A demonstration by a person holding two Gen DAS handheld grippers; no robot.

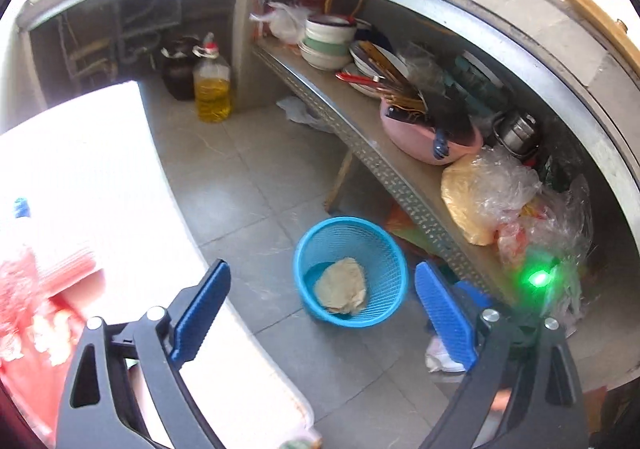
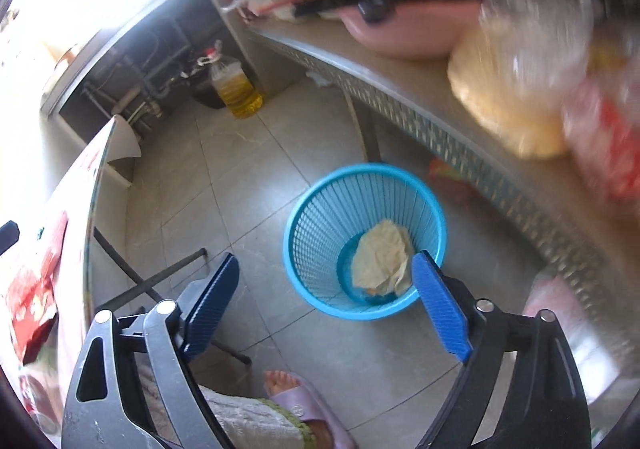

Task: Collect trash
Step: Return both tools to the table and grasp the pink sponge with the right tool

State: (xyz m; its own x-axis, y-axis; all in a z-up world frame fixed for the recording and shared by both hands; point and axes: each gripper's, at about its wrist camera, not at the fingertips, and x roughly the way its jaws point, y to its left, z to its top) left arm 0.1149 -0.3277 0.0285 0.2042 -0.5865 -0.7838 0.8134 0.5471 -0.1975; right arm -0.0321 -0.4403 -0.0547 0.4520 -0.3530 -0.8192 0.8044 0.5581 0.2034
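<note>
A blue mesh waste basket (image 1: 386, 249) (image 2: 320, 209) stands on the grey tiled floor. A crumpled beige paper wad (image 1: 342, 286) (image 2: 380, 255) lies at its bottom. My left gripper (image 1: 322, 291) hangs above the floor with its blue pads wide apart and nothing between them; the basket shows through the gap. Over the basket's near side, my right gripper (image 2: 324, 283) is open too and holds nothing, its right pad (image 2: 438, 305) overlapping the basket's rim in the picture.
A low metal-edged shelf (image 1: 360, 137) (image 2: 420, 121) carries bowls, a pink basin (image 1: 424, 137) and plastic bags (image 1: 496, 193). An oil bottle (image 1: 212, 85) (image 2: 236, 89) stands at the back. A white tabletop (image 1: 100, 185) with red packaging lies left. A person's slippered foot (image 2: 296, 393) is below.
</note>
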